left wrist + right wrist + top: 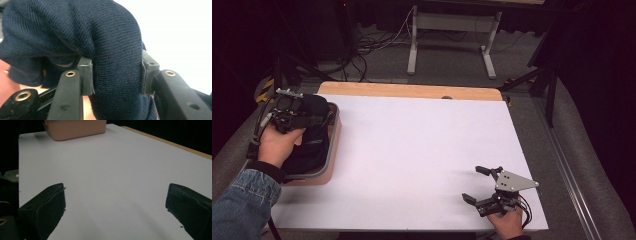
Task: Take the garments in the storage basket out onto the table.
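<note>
Two claws at work. Left claw (117, 75) pinches a thick fold of dark navy knit fabric (75, 27), pads pressed into it from both sides; fine ribbed weave, soft, bunched round over the jaws. In the high view the left claw (297, 115) sits over the pink tray (333, 150) at the tabletop's left edge, w/ the fabric (312, 145) heaped in that tray, part of it gathered up at the claw. Tray: rounded-corner, shallow, smooth plastic-looking, greyish rim. Left hand (277, 142) wears a denim sleeve (242, 205).

Right claw (115, 205) is spread wide, nothing between the jaws, low over the bare white tabletop (112, 165); high view puts it (479, 185) near the front right corner, well apart from the tray. Right gripper view adds the tray's (75, 130) pink side wall far off. Tabletop is a matte white sheet w/ a wood strip (412, 91) at the far edge.
</note>
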Demonstrator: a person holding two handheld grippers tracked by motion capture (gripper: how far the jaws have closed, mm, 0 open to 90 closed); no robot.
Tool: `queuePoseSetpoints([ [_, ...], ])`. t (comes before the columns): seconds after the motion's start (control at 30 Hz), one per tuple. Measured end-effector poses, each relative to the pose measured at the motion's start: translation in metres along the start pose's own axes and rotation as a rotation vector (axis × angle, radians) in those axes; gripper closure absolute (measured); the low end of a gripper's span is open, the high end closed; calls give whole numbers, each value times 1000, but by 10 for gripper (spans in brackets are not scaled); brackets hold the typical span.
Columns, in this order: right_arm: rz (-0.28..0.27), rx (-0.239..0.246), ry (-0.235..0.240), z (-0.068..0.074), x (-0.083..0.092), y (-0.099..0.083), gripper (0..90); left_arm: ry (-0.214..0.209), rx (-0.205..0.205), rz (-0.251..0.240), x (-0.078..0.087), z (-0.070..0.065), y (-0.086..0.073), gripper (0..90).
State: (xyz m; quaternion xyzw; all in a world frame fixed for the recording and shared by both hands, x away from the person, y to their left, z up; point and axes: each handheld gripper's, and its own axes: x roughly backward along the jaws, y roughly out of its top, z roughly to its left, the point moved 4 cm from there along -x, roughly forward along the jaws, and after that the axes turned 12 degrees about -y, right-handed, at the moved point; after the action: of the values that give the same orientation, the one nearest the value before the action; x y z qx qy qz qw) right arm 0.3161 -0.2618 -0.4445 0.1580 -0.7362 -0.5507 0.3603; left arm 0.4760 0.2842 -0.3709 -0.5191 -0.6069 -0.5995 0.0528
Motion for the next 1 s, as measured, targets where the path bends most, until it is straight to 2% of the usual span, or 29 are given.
queuePoseSetpoints([
  [0.23, 2, -1, 0, 0, 0, 0, 33, -9, -16, -76, 16, -9, 6, 574],
  [0.33, 5, -2, 4, 0, -1, -1, 33, -9, -21, -91, 21, -11, 7, 574],
  [0.4, 6, 0, 6, 0, -1, -1, 33, -9, -24, -128, 26, -14, 9, 575],
  [0.5, 6, 1, 5, 0, -1, -1, 33, -6, -31, -150, 30, -16, 10, 577],
  [0.53, 5, -1, 5, 0, -1, -1, 32, 0, -39, -179, 34, -19, 12, 578],
  [0.57, 5, -1, 5, 0, -1, -1, 33, 0, -39, -179, 34, -19, 12, 579],
  [0.63, 5, 2, 5, 0, -1, -1, 33, -3, -53, -219, 41, -23, 15, 580],
  [0.8, 6, 1, 5, 0, -1, -1, 32, -8, -66, -257, 50, -29, 19, 581],
  [1.0, 4, 1, 6, 1, -1, 0, 33, -27, -90, -334, 64, -41, 25, 583],
])
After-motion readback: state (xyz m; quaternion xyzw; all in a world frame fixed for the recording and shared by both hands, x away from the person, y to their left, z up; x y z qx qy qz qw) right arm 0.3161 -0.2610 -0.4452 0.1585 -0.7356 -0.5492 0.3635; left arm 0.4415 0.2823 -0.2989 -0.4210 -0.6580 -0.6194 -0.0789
